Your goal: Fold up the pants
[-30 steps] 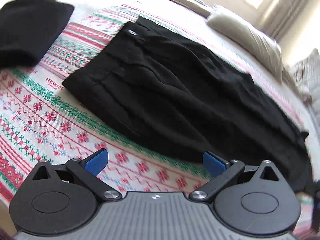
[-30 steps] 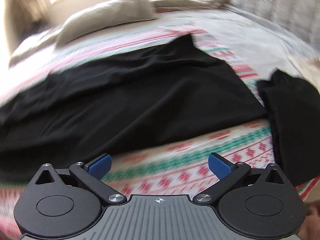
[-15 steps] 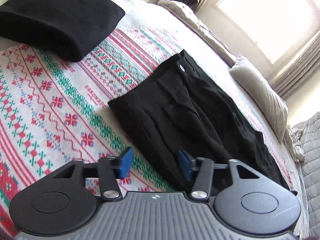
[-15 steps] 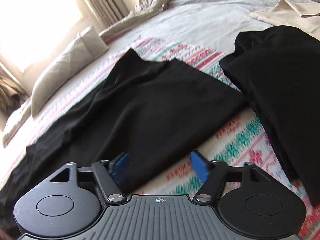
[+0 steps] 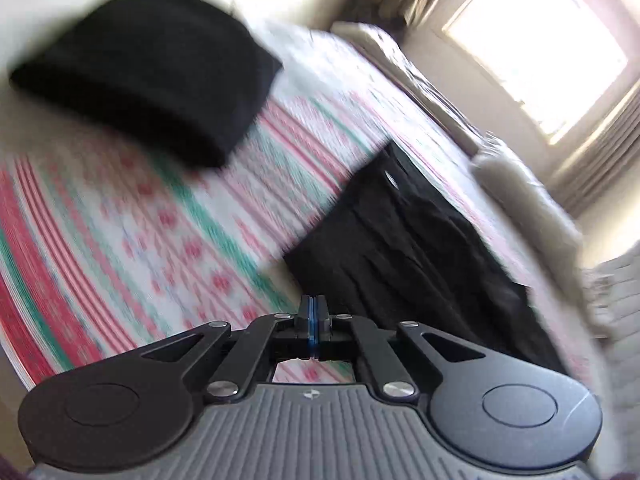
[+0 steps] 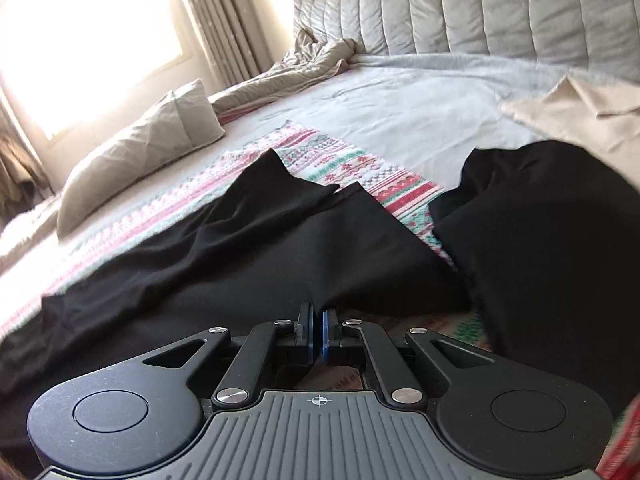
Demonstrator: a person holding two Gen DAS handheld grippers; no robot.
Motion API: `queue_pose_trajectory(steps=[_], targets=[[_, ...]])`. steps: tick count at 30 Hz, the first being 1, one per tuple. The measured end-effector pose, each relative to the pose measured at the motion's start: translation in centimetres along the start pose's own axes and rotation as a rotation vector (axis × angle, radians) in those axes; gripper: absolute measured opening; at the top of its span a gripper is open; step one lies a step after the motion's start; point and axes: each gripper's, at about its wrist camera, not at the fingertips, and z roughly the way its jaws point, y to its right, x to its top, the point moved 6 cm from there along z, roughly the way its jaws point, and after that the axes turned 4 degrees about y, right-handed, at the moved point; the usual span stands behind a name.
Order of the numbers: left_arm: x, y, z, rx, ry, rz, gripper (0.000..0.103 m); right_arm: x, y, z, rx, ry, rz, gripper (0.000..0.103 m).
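Observation:
Black pants [image 5: 404, 248] lie flat on a red, green and white patterned blanket [image 5: 160, 216] on a bed. The left wrist view shows the waist end with a button. The right wrist view shows the pants' leg end [image 6: 248, 248]. My left gripper [image 5: 314, 312] is shut with its blue pads together, just in front of the pants' near edge, and nothing shows between the pads. My right gripper [image 6: 316, 320] is shut at the near edge of the pants' leg; whether cloth is pinched between the pads is hidden.
A folded black garment [image 5: 148, 64] lies at the blanket's far left. Another black garment [image 6: 536, 232] lies right of the pants' legs, with a beige cloth [image 6: 576, 108] beyond it. A grey pillow [image 6: 140, 148], rumpled bedding, the padded headboard [image 6: 480, 4] and a bright window lie behind.
Both grippers have closed from wide open to shut. Both have tilted up and drawn closer to the pants' near edge. The left view is now motion-blurred.

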Motion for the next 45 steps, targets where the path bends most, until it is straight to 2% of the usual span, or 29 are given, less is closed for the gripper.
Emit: queue_pose_trajectory(steps=[2,3,4,5,6,9,12,14,16,17,18,19,21,24,28,31,34,37,38,41,43,45], targets=[[-1.2,0.2,0.0,-0.039,-0.049,-0.022,0.010,-0.4,0.2,0.1,-0.012,-0.018,-0.001,0.002],[-1.6,0.6,0.3,-0.049,-0.061,-0.022,0.023,-0.6,0.2,0.3,-0.011,-0.025,0.004,0.002],[-2.1,1.1,0.4,-0.059,-0.070,-0.017,0.032,-0.8,0.3,0.6,-0.012,-0.034,0.005,0.002],[-2.5,1.6,0.5,-0.066,-0.068,-0.016,0.048,-1.0,0.3,0.7,-0.015,-0.043,0.007,0.002],[-2.7,2.0,0.7,-0.076,-0.063,-0.019,0.057,-1.2,0.4,0.9,-0.017,-0.053,0.013,0.002],[-3.0,2.9,1.9,-0.097,-0.070,-0.041,0.067,-1.5,0.7,1.0,-0.018,-0.066,0.042,0.003],[-3.4,3.1,3.9,-0.084,-0.109,-0.094,0.067,-1.9,0.8,1.4,-0.018,-0.082,0.054,0.003],[-3.3,3.1,4.8,-0.083,-0.082,-0.117,0.066,-2.3,0.9,1.8,-0.021,-0.093,0.056,0.004],[-3.0,3.4,5.0,-0.071,-0.059,-0.114,0.061,-2.6,1.2,2.3,-0.017,-0.105,0.070,0.011],[-3.0,3.5,5.1,-0.049,-0.051,-0.100,0.045,-2.7,1.4,2.6,-0.013,-0.111,0.083,0.012],[-3.1,3.4,5.1,-0.014,-0.047,-0.079,0.021,-2.8,1.6,2.8,-0.009,-0.113,0.097,0.012],[-3.2,3.4,5.2,0.030,-0.052,-0.051,0.007,-2.9,1.7,3.0,-0.002,-0.116,0.111,0.012],[-3.1,3.5,5.2,0.051,-0.054,-0.023,0.005,-2.9,1.9,3.3,0.009,-0.113,0.131,0.012],[-2.6,4.3,3.9,0.093,-0.016,0.038,0.004,-2.7,1.6,3.0,-0.006,-0.095,0.095,0.002],[-1.4,4.7,1.6,0.121,0.034,0.084,0.004,-1.6,0.7,1.0,-0.029,-0.060,0.033,0.000],[-0.8,4.1,0.1,0.127,0.037,0.106,0.004,-0.8,0.2,-1.3,-0.029,-0.048,0.018,0.000],[-0.9,2.7,-0.2,0.146,-0.005,0.109,0.004,-1.3,0.5,-3.1,-0.052,-0.096,0.015,0.000],[-2.2,1.4,0.8,0.191,-0.096,0.131,0.005,-2.6,1.1,-3.3,-0.085,-0.156,-0.024,0.000],[-2.7,1.1,1.4,0.208,-0.125,0.149,0.005,-3.2,1.4,-3.0,-0.099,-0.186,-0.034,0.000],[-3.2,1.7,2.0,0.230,-0.137,0.252,0.007,-4.8,2.4,-1.5,-0.138,-0.267,-0.052,0.001],[-3.5,2.5,1.6,0.253,-0.108,0.326,0.016,-4.9,2.9,-1.4,-0.147,-0.270,-0.057,0.006],[-3.9,3.6,0.8,0.303,-0.057,0.420,0.032,-4.4,3.5,-2.1,-0.150,-0.265,-0.024,0.034]])
